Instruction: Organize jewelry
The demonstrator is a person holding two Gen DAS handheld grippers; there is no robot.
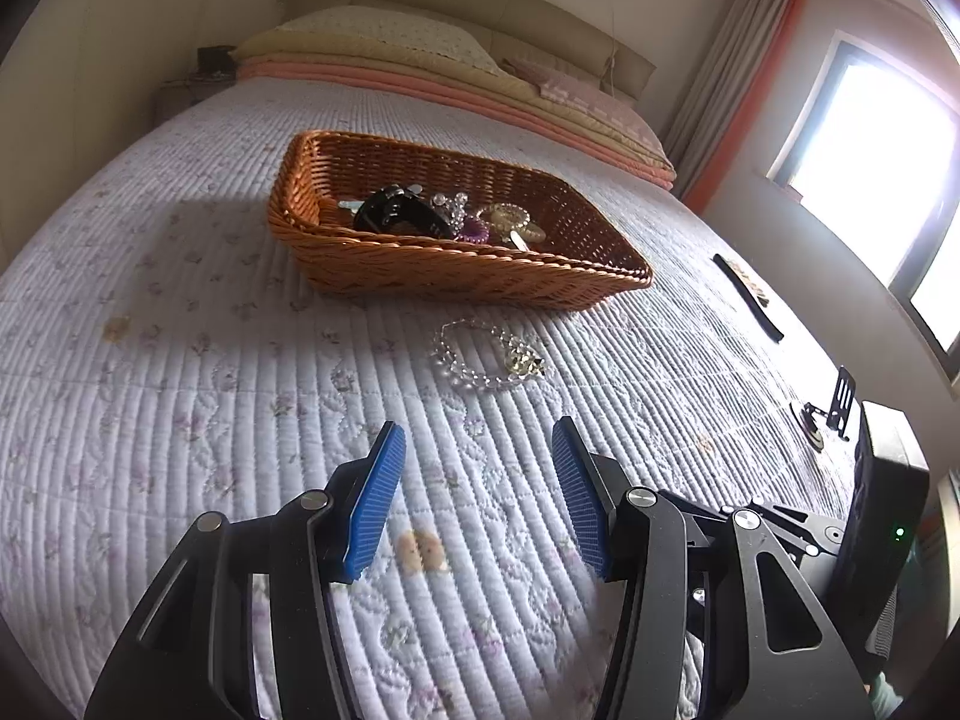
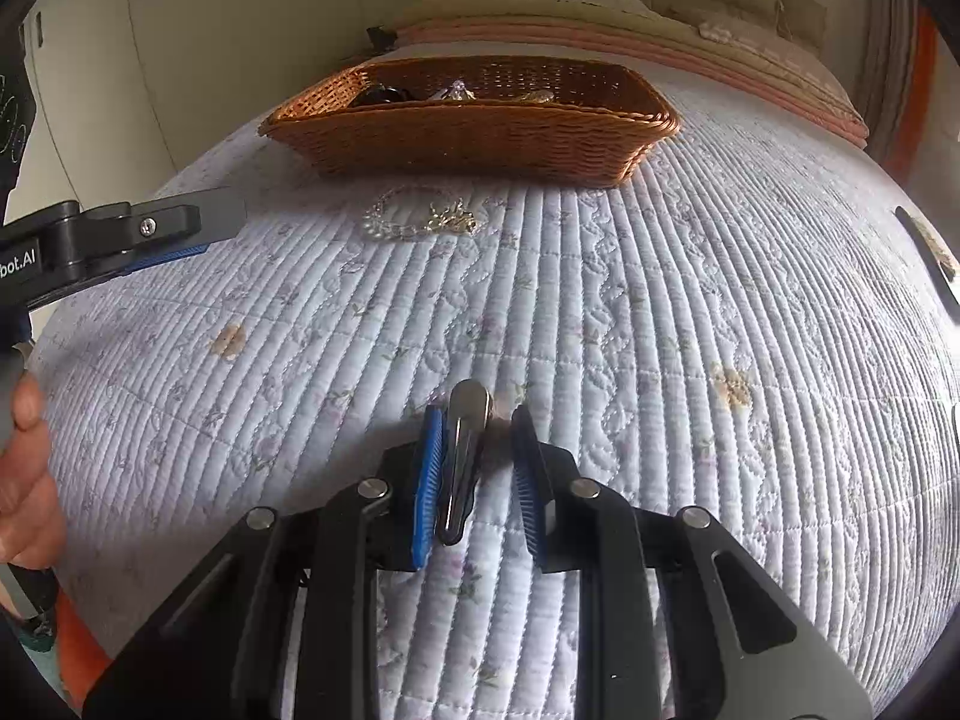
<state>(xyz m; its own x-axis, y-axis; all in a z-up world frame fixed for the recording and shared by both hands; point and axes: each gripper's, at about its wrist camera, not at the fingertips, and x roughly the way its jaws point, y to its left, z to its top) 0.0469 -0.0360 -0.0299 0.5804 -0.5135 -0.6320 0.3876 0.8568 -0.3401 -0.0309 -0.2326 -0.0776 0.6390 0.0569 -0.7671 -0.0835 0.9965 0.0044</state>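
Fingers flanking one hair clip, one basket, one bracelet

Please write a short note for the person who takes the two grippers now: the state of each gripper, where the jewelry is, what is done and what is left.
Left gripper: open, empty, above the quilt, pointing at the bracelet.
Right gripper: open around a silver hair clip lying on the quilt; not yet gripped.
Basket: already holds several pieces.
Left to do: hair clip, bracelet in front of the basket, and a dark barrette further right, all into the basket.
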